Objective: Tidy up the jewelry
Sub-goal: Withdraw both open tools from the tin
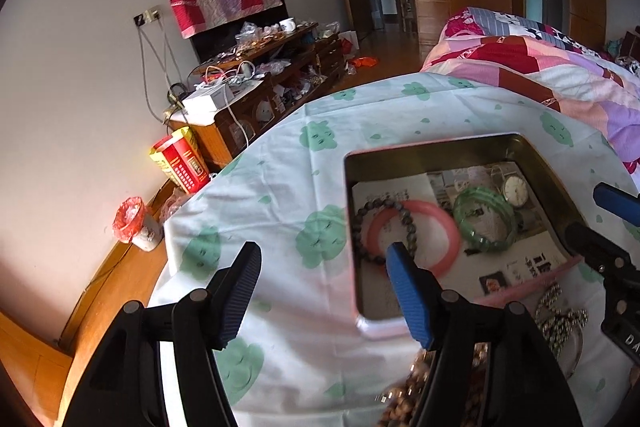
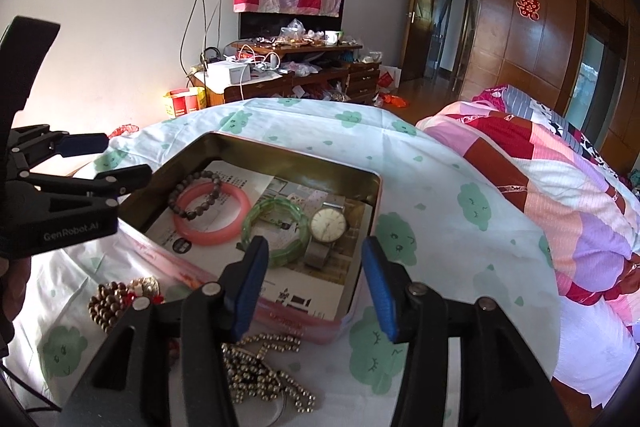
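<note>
A: Both grippers hang empty, left gripper (image 1: 320,267) spread wide, right gripper (image 2: 316,267) parted.

B: Inside the tin (image 2: 280,155): pink bangle (image 2: 236,223), dark bead bracelet (image 2: 192,187), green bangle (image 2: 296,251), watch (image 2: 328,225). Chains (image 2: 264,371) lie on the tablecloth (image 2: 440,187).

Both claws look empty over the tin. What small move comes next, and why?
Probably lower the open right claw onto the beaded metal chain lying on the cloth just outside the tin. The bangles and watch are already inside; the chain is not.
</note>
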The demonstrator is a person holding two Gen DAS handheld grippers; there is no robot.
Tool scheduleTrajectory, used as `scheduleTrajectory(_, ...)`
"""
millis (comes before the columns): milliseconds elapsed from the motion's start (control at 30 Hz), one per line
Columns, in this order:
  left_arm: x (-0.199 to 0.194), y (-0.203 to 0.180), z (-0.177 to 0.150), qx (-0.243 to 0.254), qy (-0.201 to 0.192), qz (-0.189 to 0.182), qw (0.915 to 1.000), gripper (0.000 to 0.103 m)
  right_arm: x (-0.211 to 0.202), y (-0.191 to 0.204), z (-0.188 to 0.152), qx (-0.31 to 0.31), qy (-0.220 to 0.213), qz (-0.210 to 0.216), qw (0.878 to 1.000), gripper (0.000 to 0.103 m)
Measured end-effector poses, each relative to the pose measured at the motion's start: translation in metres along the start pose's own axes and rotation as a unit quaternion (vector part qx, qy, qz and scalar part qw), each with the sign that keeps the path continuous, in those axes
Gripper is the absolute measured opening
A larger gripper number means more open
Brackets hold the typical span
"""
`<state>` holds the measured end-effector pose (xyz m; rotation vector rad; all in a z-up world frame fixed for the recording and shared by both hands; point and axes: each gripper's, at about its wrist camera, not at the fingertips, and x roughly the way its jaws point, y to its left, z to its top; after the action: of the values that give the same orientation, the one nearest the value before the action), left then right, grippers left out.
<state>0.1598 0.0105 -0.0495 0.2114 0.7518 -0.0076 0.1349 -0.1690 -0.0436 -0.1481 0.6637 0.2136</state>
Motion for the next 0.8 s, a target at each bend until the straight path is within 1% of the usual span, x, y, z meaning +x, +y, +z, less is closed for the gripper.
scheduleTrajectory(133, -0.016, 0.008, -0.021, -0.015, -0.002, -0.001, 0.9999, 0.066, -0.009, -0.003, -0.010, 0.005, 0.002, 0.002, 1.000, 0.051)
scheduleTrajectory(200, -0.024, 0.010, -0.035, -0.023, 0.002, -0.007, 0.9997, 0.066, -0.013, -0.004, -0.017, 0.006, 0.004, 0.003, 1.000, 0.052)
scheduleTrajectory(300, -0.030, 0.008, -0.057, -0.030, 0.018, -0.014, 0.9993, 0.066, -0.020, -0.004, -0.031, 0.007, 0.012, 0.001, 1.000, 0.056)
scheduleTrajectory(467, -0.031, -0.001, -0.082, -0.029, 0.044, -0.029, 0.9982, 0.066, -0.026, 0.002, -0.056, -0.001, 0.028, 0.001, 1.000, 0.056)
scheduleTrajectory(567, -0.033, -0.004, -0.087, -0.039, 0.050, -0.039, 0.9972, 0.066, -0.027, 0.006, -0.065, -0.010, 0.032, -0.005, 0.999, 0.056)
scheduleTrajectory(633, -0.038, -0.008, -0.086, -0.039, 0.044, -0.044, 0.9973, 0.066, -0.027, 0.006, -0.067, -0.010, 0.033, -0.004, 0.999, 0.059)
scheduleTrajectory(700, -0.045, -0.017, -0.084, -0.030, 0.035, -0.052, 0.9975, 0.066, -0.028, 0.005, -0.067, -0.008, 0.031, -0.007, 0.999, 0.060)
scheduleTrajectory(800, -0.046, -0.028, -0.082, -0.015, 0.035, -0.065, 0.9971, 0.066, -0.027, 0.004, -0.068, -0.004, 0.029, -0.007, 1.000, 0.061)
